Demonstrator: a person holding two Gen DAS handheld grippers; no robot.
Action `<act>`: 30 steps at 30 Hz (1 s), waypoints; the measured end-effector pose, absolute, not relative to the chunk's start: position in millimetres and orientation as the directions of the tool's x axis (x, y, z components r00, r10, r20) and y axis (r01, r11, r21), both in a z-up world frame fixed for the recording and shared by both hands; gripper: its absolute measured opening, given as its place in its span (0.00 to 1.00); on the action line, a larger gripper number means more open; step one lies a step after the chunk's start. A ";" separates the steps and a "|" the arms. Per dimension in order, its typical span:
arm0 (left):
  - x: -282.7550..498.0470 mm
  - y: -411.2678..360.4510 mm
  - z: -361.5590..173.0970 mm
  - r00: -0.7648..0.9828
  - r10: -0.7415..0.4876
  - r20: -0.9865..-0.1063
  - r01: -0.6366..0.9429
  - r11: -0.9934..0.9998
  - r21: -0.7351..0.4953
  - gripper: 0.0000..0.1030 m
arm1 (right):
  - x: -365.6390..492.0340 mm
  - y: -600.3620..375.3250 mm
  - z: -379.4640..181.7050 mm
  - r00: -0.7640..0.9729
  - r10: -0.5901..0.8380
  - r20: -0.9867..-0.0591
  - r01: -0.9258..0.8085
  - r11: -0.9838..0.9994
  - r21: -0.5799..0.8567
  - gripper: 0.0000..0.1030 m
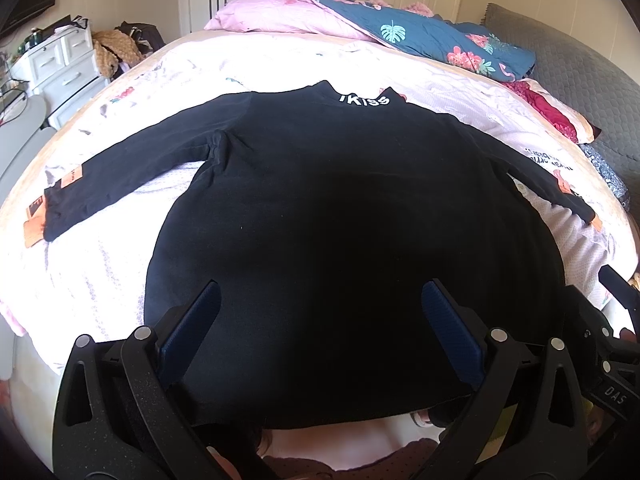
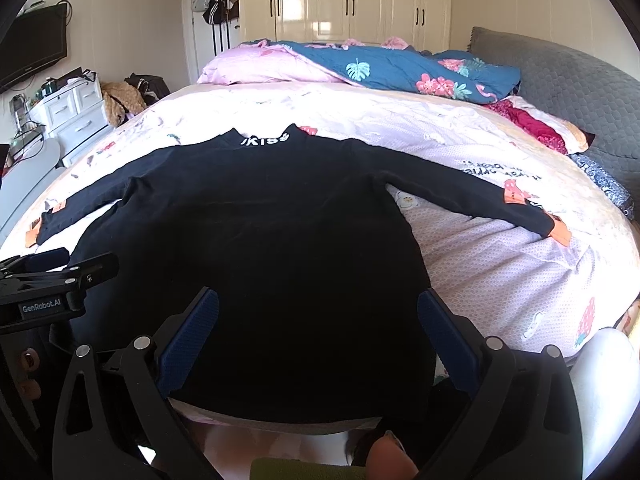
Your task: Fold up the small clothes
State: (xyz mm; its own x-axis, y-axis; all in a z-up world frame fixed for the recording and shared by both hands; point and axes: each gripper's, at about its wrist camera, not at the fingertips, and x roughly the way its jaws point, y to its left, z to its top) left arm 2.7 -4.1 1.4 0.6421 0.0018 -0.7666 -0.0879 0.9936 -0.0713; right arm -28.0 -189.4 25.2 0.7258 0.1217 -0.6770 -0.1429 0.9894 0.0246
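The bed (image 2: 460,248) is covered with a pale pink quilted sheet printed with small cartoon figures and strawberries. A black long-sleeved top (image 2: 264,240) with white lettering on its collar lies flat on the sheet, both sleeves spread out to the sides, hem at the near edge. Beyond the top's collar, at the far side of the bed, lie a pink pillow (image 2: 256,66) and a rumpled blue quilt with flowers and leaves (image 2: 404,68). Right of the top's right sleeve rests a red-and-cream pillow (image 2: 540,124).
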 end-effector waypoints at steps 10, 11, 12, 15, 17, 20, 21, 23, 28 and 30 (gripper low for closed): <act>31.1 -1.5 8.6 0.643 0.004 -0.766 -0.096 0.993 -0.075 0.91 | 1.0 -198.1 29.0 0.697 0.113 -0.708 -0.138 0.990 0.022 0.96; 32.6 -2.3 8.6 0.642 0.003 -0.766 -0.094 0.993 -0.075 0.91 | 4.9 -200.0 29.0 0.692 0.112 -0.713 -0.131 0.991 0.028 0.96; 35.4 -3.1 8.9 0.642 0.001 -0.767 -0.093 0.993 -0.077 0.91 | 7.4 -201.5 29.4 0.692 0.107 -0.714 -0.126 0.992 0.026 0.96; 44.7 -4.2 12.6 0.646 -0.008 -0.763 -0.094 0.992 -0.090 0.91 | 16.1 -204.9 31.4 0.693 0.091 -0.716 -0.113 0.993 0.017 0.96; 51.4 -4.4 17.1 0.656 -0.010 -0.754 -0.098 0.990 -0.099 0.91 | 25.7 -208.1 31.5 0.674 0.096 -0.732 -0.105 0.994 0.033 0.96; 61.7 -6.2 23.4 0.668 -0.008 -0.744 -0.099 0.990 -0.099 0.91 | 39.8 -212.8 32.3 0.655 0.106 -0.748 -0.088 0.994 0.063 0.96; 66.9 -7.2 25.1 0.668 -0.010 -0.744 -0.098 0.990 -0.101 0.91 | 44.3 -213.6 32.6 0.651 0.105 -0.752 -0.081 0.994 0.069 0.96; 73.5 -9.0 25.5 0.664 -0.010 -0.748 -0.097 0.990 -0.099 0.91 | 54.5 -215.3 33.1 0.644 0.102 -0.758 -0.064 0.995 0.080 0.96; 95.0 -12.6 29.0 0.662 -0.012 -0.750 -0.096 0.990 -0.101 0.91 | 77.4 -219.9 40.2 0.654 0.087 -0.751 -0.023 0.995 0.095 0.96; 102.7 -14.2 29.9 0.661 -0.007 -0.750 -0.099 0.990 -0.096 0.91 | 87.3 -223.3 43.7 0.661 0.072 -0.747 0.002 0.995 0.098 0.96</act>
